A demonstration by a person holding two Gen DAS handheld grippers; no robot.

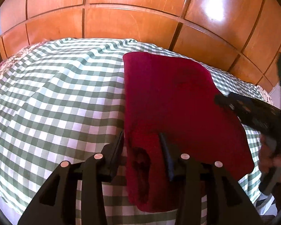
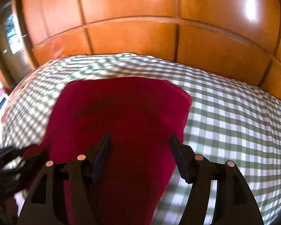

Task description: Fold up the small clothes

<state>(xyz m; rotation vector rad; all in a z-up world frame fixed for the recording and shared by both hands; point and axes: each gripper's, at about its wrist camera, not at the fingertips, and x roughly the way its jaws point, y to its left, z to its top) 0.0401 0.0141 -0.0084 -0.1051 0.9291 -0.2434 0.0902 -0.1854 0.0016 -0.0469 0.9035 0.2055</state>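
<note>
The dark red garment [image 1: 178,101] lies flat on the checked bedcover [image 1: 56,93], toward its far edge by the wooden wardrobe [image 1: 131,24]. The left gripper [image 1: 142,136] straddles its near-left edge, jaws spread, probably to lift it for a fold. The right gripper [image 2: 139,138] hovers spread over the cloth, holding nothing.

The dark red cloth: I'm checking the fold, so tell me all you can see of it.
The dark red knit-looking cloth lies flat on the green-and-white checked bedcover, folded into a rough rectangle with a doubled layer at its near edge. The left gripper straddles its near left edge, fingers apart. The right gripper hovers open over its right side.
</note>
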